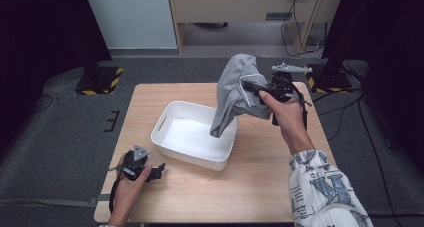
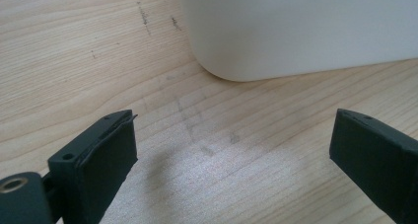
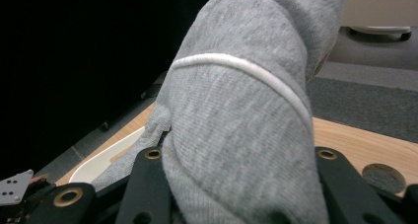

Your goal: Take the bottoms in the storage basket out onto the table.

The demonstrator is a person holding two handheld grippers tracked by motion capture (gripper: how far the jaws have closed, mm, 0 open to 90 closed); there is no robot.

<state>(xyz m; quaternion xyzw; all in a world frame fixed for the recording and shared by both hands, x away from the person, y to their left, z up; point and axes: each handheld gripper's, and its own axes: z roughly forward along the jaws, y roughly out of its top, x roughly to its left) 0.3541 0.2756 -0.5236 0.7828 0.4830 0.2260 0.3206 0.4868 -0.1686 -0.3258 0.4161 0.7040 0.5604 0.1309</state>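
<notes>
— What's the person got in the right hand over there?

— The right gripper [image 1: 260, 89], a black two-jaw tool with a grey three-cornered plate on top, is lifted above the far right part of the light wooden table [image 1: 260, 187]. It's clamped onto a soft grey knitted garment with a thin white cord [image 1: 237, 89]. From the gripper's own camera you see the grey fabric [image 3: 246, 135] bunched thick between the two black jaws, bulging up and over them, the white cord arching across it.

— And the cloth itself, where does it hang?

— Most of it is in the air. It drapes down and to the left from the jaws, and its lower end dangles over the right rim of the white rectangular plastic tub [image 1: 172, 137], which sits in the middle of the table. Whether the tip touches the rim or the inside, I can't tell from here.

— The other hand?

— The left gripper [image 1: 159, 169] rests low on the table near the front left edge, just beside the tub's front corner. Its jaws stand wide apart with nothing between them; its camera shows bare wood grain between the two black pads [image 2: 106, 155] and the tub's rounded white corner [image 2: 296, 31] a little ahead.

— Anything in the tub?

— Its floor looks bare and white where I can see it.
</notes>
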